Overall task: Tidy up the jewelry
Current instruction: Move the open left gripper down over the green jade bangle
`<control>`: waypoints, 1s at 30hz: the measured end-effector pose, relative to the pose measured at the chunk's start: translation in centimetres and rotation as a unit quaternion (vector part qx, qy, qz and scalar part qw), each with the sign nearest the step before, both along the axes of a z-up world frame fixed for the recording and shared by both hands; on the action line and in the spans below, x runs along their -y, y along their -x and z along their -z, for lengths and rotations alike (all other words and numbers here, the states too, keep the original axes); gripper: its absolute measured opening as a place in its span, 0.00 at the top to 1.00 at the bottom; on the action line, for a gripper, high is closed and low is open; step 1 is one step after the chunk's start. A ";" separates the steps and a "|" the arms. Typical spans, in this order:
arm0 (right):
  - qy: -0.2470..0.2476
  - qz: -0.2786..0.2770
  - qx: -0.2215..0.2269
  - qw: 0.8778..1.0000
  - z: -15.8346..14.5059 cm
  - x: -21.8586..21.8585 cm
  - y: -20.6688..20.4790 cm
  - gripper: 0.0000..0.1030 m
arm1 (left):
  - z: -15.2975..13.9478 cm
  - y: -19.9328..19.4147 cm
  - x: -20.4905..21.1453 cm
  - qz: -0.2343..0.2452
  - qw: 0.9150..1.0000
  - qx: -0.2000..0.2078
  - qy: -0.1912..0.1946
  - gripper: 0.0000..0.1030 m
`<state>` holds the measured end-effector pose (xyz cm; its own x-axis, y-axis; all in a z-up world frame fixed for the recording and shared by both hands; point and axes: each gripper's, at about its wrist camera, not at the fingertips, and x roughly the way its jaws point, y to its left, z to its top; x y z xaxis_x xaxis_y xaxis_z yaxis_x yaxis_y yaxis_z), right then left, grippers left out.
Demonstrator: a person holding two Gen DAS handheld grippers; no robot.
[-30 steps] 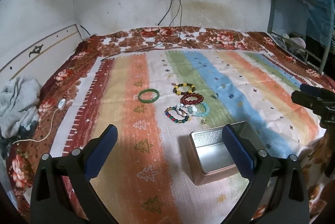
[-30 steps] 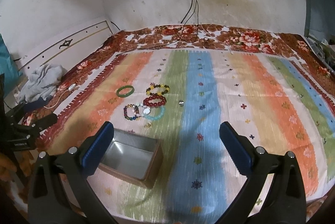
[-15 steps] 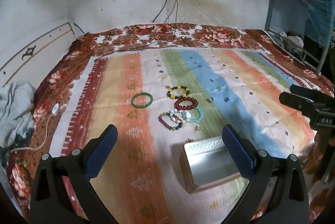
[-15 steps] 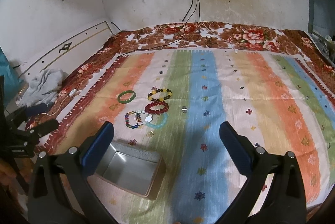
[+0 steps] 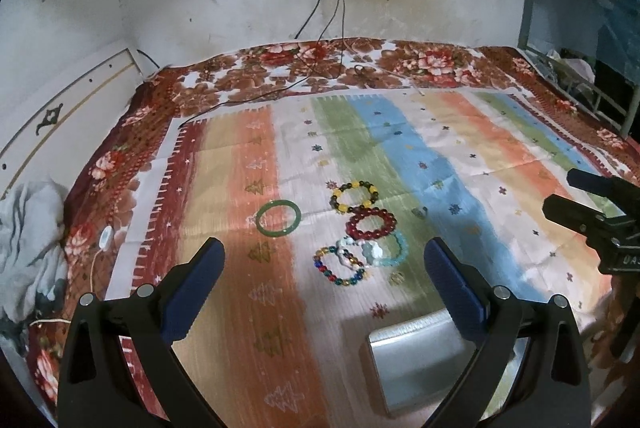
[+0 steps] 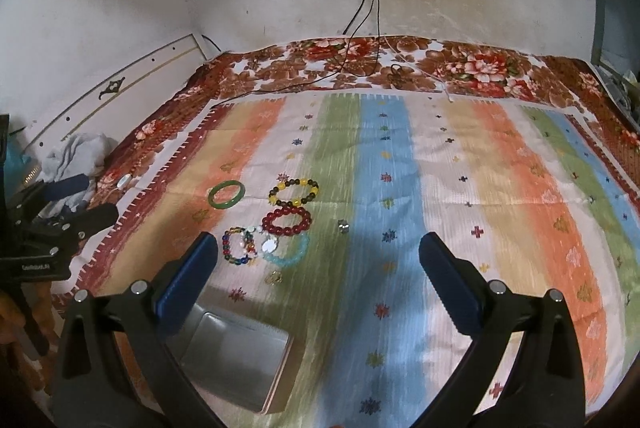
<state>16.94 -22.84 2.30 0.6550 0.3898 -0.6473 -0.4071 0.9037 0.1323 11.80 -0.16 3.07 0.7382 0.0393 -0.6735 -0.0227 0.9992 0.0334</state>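
With both hand-held grippers wide and empty above the bed, I judge the left hand-held gripper [image 5: 324, 282] should drop squarely over the green bangle [image 5: 278, 217], mid-frame, before carrying it to the open tin [image 5: 416, 360], lower right.

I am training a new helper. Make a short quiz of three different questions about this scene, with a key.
1. True or false: the tin already holds a bracelet.
2. Which lies farthest left in the right wrist view? A) red bracelet B) green bangle C) ring
3. Fill in: both the left gripper and the right gripper are ____ and hold nothing.

Key: 1 false; 2 B; 3 open.
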 end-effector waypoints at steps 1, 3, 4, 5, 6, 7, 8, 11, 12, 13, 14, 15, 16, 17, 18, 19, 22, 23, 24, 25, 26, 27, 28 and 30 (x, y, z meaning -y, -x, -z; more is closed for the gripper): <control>0.001 -0.001 -0.002 1.000 0.0 -0.1 -0.4 0.04 | 0.2 -0.6 -0.1 -0.002 1.000 -0.005 -0.001 0.05; 0.003 -0.002 -0.007 1.000 0.2 -0.4 -1.1 0.04 | 0.5 -1.4 -0.3 -0.001 1.000 -0.011 -0.002 0.05; 0.006 -0.002 -0.010 1.000 0.3 -0.5 -1.5 0.04 | 0.7 -1.7 -0.3 0.000 1.000 -0.013 -0.005 0.05; 0.010 -0.003 -0.013 1.000 0.5 -0.7 -1.9 0.04 | 0.9 -2.1 -0.4 0.000 1.000 -0.016 -0.007 0.05; 0.012 -0.003 -0.015 1.000 0.7 -0.8 -2.3 0.04 | 1.1 -2.7 -0.5 0.004 1.000 -0.023 -0.006 0.05; 0.015 -0.003 -0.017 1.000 0.9 -0.9 -2.7 0.04 | 1.2 -3.0 -0.6 0.006 1.000 -0.026 -0.004 0.05; 0.017 -0.001 -0.020 1.000 1.1 -1.0 -3.1 0.04 | 1.2 -3.4 -0.7 0.005 1.000 -0.027 -0.006 0.05; 0.021 0.002 -0.027 0.999 1.6 -1.1 -4.3 0.04 | 1.3 -4.6 -1.0 0.004 0.999 -0.032 -0.010 0.05; 0.024 0.003 -0.028 0.999 1.7 -1.1 -4.7 0.04 | 1.3 -5.0 -1.1 0.003 0.999 -0.033 -0.012 0.05; 0.026 0.003 -0.028 0.999 1.7 -1.2 -5.0 0.04 | 1.3 -5.5 -1.3 0.001 0.999 -0.035 -0.014 0.05; 0.028 0.003 -0.028 0.999 1.8 -1.2 -5.3 0.04 | 1.4 -5.9 -1.5 0.000 0.999 -0.037 -0.015 0.05; 0.031 0.004 -0.029 0.999 1.9 -1.3 -5.7 0.04 | 1.5 -6.3 -1.6 -0.003 0.999 -0.040 -0.017 0.05; 0.033 0.006 -0.031 0.999 2.1 -1.4 -6.2 0.04 | 1.7 -6.9 -2.0 -0.010 0.999 -0.046 -0.014 0.05; 0.035 0.007 -0.034 0.999 2.3 -1.5 -6.7 0.04 | 1.8 -7.4 -2.4 -0.013 0.999 -0.052 -0.006 0.05; 0.035 0.007 -0.036 0.999 2.4 -1.5 -7.0 0.04 | 2.0 -7.8 -2.6 -0.014 0.998 -0.056 0.001 0.05; 0.036 0.007 -0.038 0.999 2.6 -1.6 -7.4 0.04 | 2.3 -8.3 -3.0 -0.016 0.998 -0.061 0.007 0.05; 0.039 0.007 -0.043 0.998 3.1 -2.0 -8.5 0.04 | 2.9 -9.5 -3.7 -0.030 0.997 -0.066 -0.002 0.05; 0.037 0.004 -0.048 0.998 3.3 -2.1 -9.0 0.04 | 3.1 -9.9 -4.0 -0.034 0.997 -0.067 0.000 0.05; 0.037 0.004 -0.051 0.998 3.5 -2.3 -9.1 0.04 | 3.5 -10.5 -4.4 -0.038 0.997 -0.073 0.005 0.05; 0.038 0.004 -0.054 0.998 3.7 -2.3 -9.5 0.04 | 3.8 -10.8 -4.6 -0.040 0.996 -0.076 0.006 0.05; 0.041 0.005 -0.056 0.998 4.0 -2.4 -9.8 0.04 | 4.0 -11.1 -4.9 -0.042 0.996 -0.078 0.005 0.05; 0.045 0.005 -0.059 0.997 4.3 -2.6 -10.1 0.04 | 4.2 -11.3 -5.1 -0.043 0.996 -0.078 0.005 0.05; 0.046 0.005 -0.062 0.997 4.5 -2.7 -10.4 0.04 | 4.5 -11.7 -5.5 -0.046 0.996 -0.077 0.007 0.05; 0.051 0.006 -0.070 0.996 5.2 -2.9 -11.2 0.04 | 4.9 -12.2 -6.0 -0.055 0.995 -0.078 0.012 0.05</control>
